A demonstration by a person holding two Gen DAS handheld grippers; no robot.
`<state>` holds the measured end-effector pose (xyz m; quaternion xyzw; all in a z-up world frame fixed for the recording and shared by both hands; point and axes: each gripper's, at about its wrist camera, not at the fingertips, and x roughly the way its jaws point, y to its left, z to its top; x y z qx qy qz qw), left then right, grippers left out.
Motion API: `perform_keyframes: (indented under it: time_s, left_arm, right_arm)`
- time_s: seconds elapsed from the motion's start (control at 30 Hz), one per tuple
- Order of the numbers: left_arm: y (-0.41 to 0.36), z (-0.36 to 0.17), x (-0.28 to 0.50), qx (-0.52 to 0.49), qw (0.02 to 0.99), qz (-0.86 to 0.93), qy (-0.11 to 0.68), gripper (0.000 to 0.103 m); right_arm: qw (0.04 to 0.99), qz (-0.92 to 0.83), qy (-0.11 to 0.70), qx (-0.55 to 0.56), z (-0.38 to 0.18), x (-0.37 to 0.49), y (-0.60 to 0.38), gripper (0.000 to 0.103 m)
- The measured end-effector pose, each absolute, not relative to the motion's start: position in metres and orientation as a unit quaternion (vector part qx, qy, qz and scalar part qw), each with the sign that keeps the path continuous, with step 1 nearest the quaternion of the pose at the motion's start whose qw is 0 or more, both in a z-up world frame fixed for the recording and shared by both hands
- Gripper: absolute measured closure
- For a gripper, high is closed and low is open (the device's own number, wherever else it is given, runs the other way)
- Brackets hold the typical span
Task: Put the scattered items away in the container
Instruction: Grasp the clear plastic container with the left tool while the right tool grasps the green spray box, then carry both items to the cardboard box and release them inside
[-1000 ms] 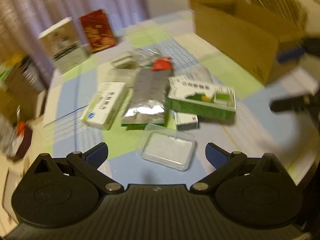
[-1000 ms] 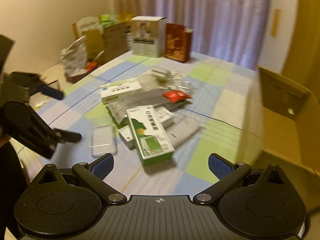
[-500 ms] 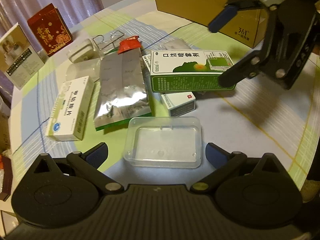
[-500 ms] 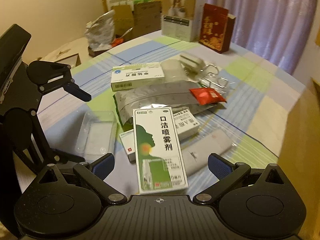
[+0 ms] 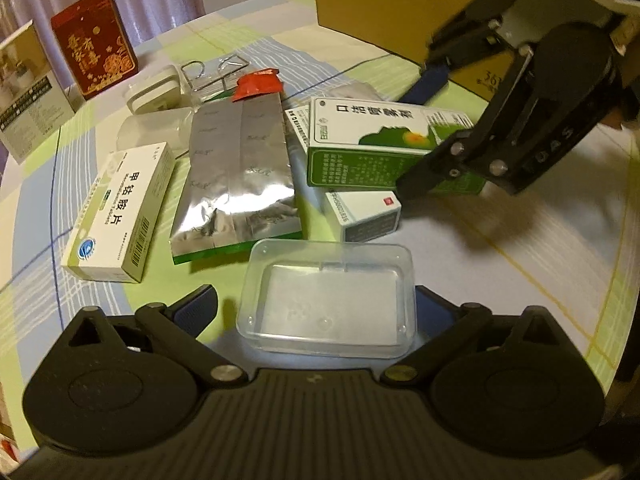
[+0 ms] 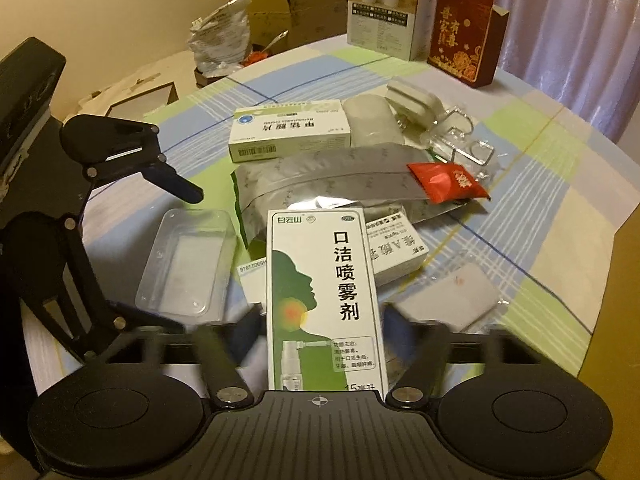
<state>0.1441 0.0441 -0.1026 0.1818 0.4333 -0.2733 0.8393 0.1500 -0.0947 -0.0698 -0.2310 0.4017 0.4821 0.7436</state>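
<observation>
Right gripper [image 6: 320, 328] straddles the green spray box [image 6: 324, 292] atop the tabletop pile, fingers narrowing but contact unclear, likely to lift it to the cardboard box [image 5: 400, 12], while left gripper [image 5: 316, 312] brackets the clear tray [image 5: 328, 300], fingers wide.

Container: brown cardboard box [image 5: 384, 12], standing at the table's far edge beyond the pile.
Spray box: green-and-white rectangular carton [image 6: 324, 300], lying flat on top of smaller packs.
Tray: clear plastic rectangular tray [image 5: 328, 300], open side up, at the pile's near edge.
Pouch: silver foil pouch [image 5: 240, 168], flat, mid-pile.
Tablet box: white-and-green carton [image 5: 120, 216], beside the pouch.
Sachet: small red packet [image 6: 446, 182], on the pouch's end.
</observation>
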Motion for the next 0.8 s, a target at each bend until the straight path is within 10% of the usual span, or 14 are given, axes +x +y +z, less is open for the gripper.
perform_keyframes:
  time_s: [0.8]
  left_arm:
    - [0.013,-0.047,0.128,0.174,0.866,-0.241,0.403,0.020]
  right_arm:
    - [0.824,0.391,0.378,-0.159,-0.003,0.137,-0.155,0.045]
